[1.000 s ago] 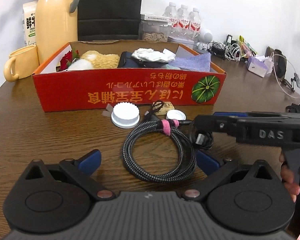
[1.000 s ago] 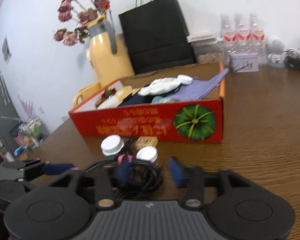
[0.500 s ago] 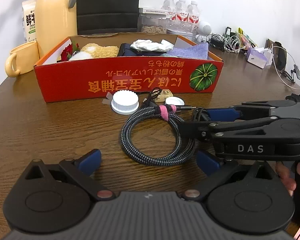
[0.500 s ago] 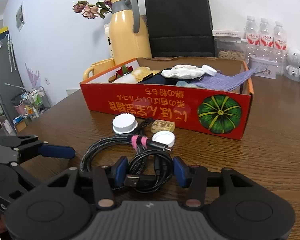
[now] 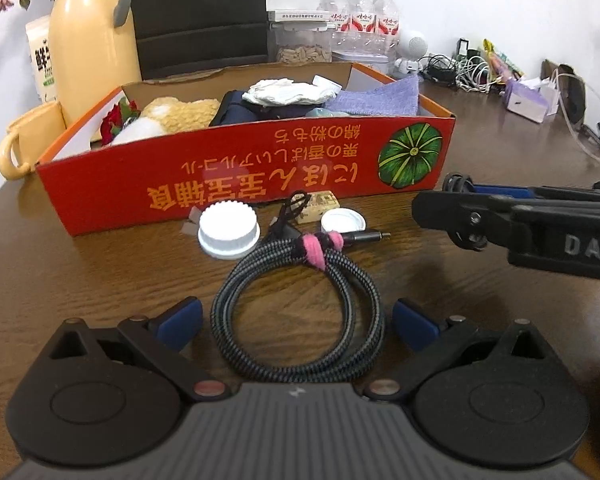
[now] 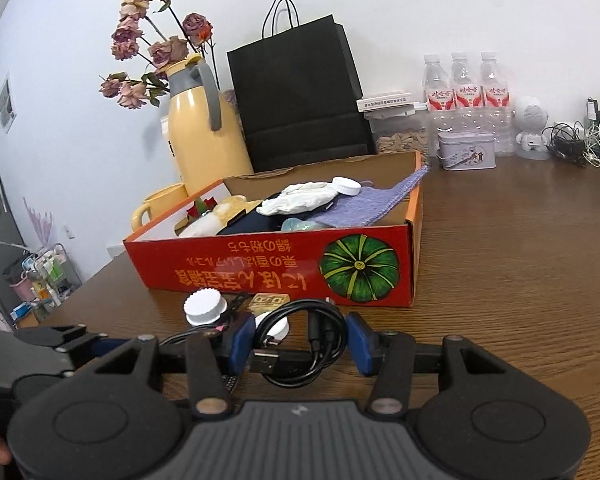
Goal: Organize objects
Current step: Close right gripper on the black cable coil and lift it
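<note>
R tongs [image 6: 300,344] gripping black cable [image 6: 300,340], lifting; next: carry over red box [image 6: 414,240]. L tongs [image 5: 296,322] wide.

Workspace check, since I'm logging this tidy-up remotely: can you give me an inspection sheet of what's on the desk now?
Surface: brown wooden table, no spills seen.
Job's things: red cardboard box holds a plush toy, white cloth and purple cloth; white lid, small white cap and small tan block lie in front of it.
Clutter: yellow jug, yellow mug, black paper bag, water bottles, tin.
Grippers: left gripper open, straddling the braided coil; right gripper shut on the black cable.
Cables: braided cable coiled with a pink tie, on the table; black cable lifted.
Surroundings: white wall, tangled chargers at far right.
</note>
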Available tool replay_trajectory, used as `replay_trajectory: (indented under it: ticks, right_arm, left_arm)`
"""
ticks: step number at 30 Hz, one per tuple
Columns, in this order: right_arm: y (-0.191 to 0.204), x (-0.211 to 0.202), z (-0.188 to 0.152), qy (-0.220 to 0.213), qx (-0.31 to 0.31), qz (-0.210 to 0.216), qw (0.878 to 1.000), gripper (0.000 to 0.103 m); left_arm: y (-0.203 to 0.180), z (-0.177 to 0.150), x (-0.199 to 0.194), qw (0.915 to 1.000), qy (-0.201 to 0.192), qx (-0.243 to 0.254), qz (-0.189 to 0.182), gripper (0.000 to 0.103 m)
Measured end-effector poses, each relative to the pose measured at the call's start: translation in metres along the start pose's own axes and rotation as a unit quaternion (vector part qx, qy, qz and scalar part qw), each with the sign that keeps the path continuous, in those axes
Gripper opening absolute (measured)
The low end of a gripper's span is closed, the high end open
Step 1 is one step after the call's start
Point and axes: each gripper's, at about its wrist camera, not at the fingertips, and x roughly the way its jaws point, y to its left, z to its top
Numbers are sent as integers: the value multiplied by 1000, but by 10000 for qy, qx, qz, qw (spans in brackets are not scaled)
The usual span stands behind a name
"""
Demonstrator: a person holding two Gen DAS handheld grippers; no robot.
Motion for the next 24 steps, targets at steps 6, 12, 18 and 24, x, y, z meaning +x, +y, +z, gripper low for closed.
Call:
replay_trajectory:
  ticks: [6,12,18,24]
  right_arm:
    - [1,-1,-2,-7,-37,26,10000,48]
    - [3,-1,-3,3,-70,23,10000,48]
    - [3,-1,-3,-19,-73,-8,10000,48]
    - [3,-7,-2,-188,-62,88,9998,48]
  left_arm:
    - [-1,0,2,9999,-52,-112,65,103]
    - [1,-2,-4,9997,-154,-208,14,91]
    - [-1,-6,-13,9996,-225,-145,-84,89]
    - [0,-7,-30,9989,-450,-72,-149,89]
